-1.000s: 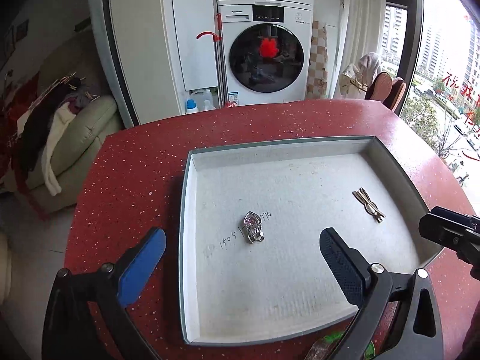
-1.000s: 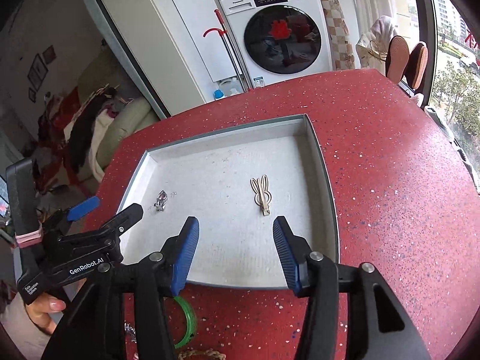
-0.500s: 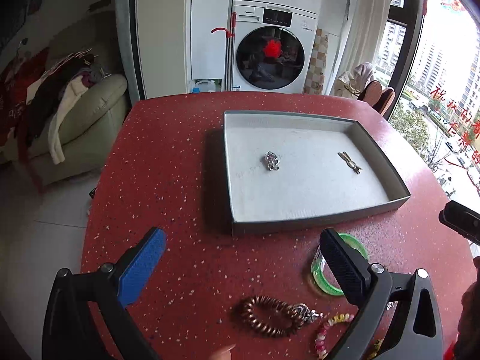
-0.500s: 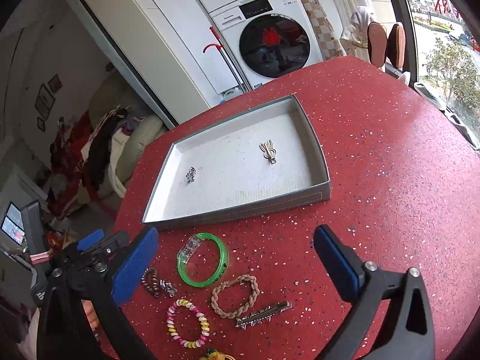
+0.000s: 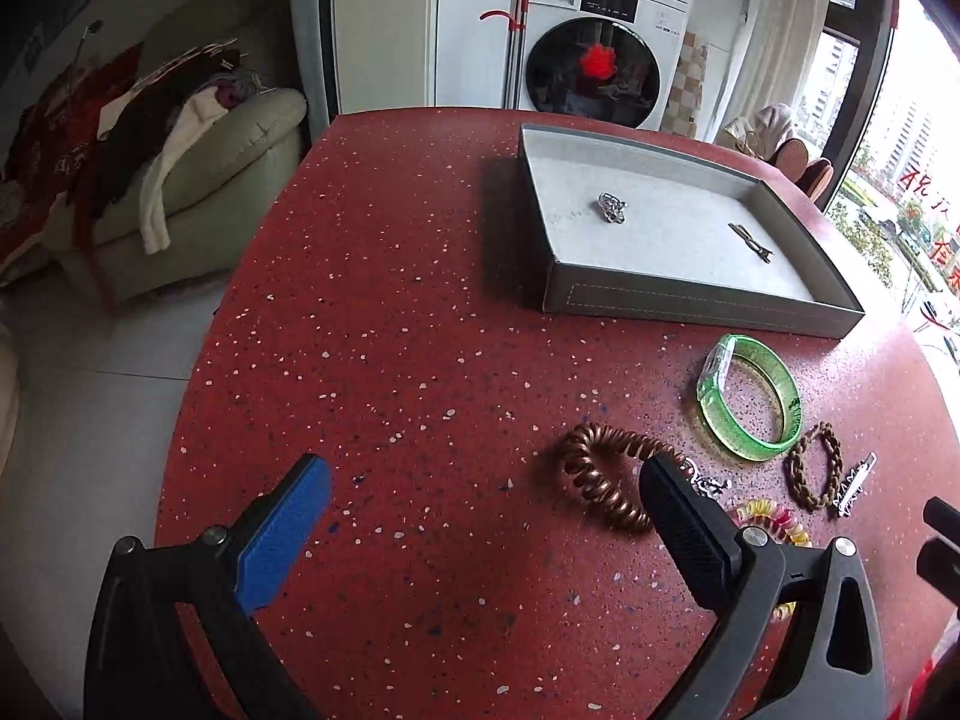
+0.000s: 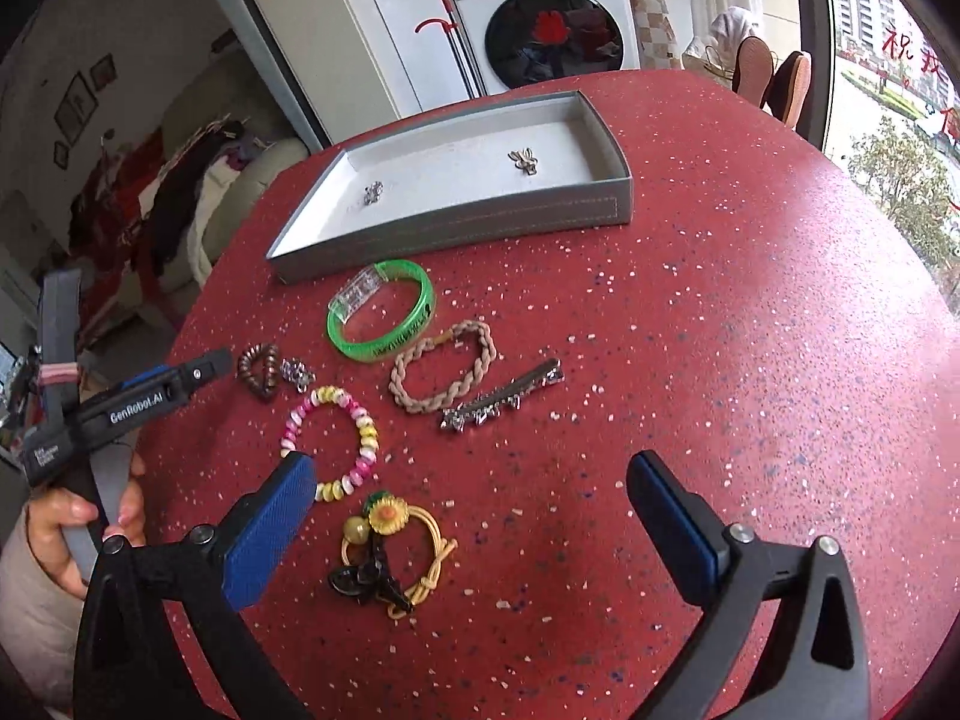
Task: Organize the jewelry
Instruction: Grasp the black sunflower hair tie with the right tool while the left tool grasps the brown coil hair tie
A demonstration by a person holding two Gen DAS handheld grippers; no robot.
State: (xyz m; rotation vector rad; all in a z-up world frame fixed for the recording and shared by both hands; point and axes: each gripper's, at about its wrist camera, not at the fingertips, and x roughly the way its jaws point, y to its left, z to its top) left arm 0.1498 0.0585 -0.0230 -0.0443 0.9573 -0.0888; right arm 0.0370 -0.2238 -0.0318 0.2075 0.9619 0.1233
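Note:
A grey tray [image 5: 708, 300] [image 6: 468, 228] at the back of the red table holds a silver pendant [image 5: 612, 207] [image 6: 373, 192] and a gold clip [image 5: 750, 240] [image 6: 524, 160]. In front of it lie a green bangle [image 6: 372, 351], a copper spiral hair tie [image 5: 576, 468], a braided bracelet [image 6: 420, 405], a rhinestone hair clip [image 6: 504, 399], a pink-yellow bead bracelet [image 6: 366, 438] and a sunflower hair tie [image 6: 387, 516]. My left gripper [image 5: 483, 474] is open, its right finger beside the spiral tie. My right gripper [image 6: 471, 468] is open above the sunflower tie.
The red speckled table [image 6: 750, 360] curves off to the left and right. A sofa piled with clothes [image 5: 180, 150] stands on the left and a washing machine [image 5: 594, 66] behind. A hand [image 6: 60, 510] holds the left gripper's handle.
Both grippers have pulled back from over the tray toward the table's near side, bringing the loose jewelry into view. The right jaws have spread wide.

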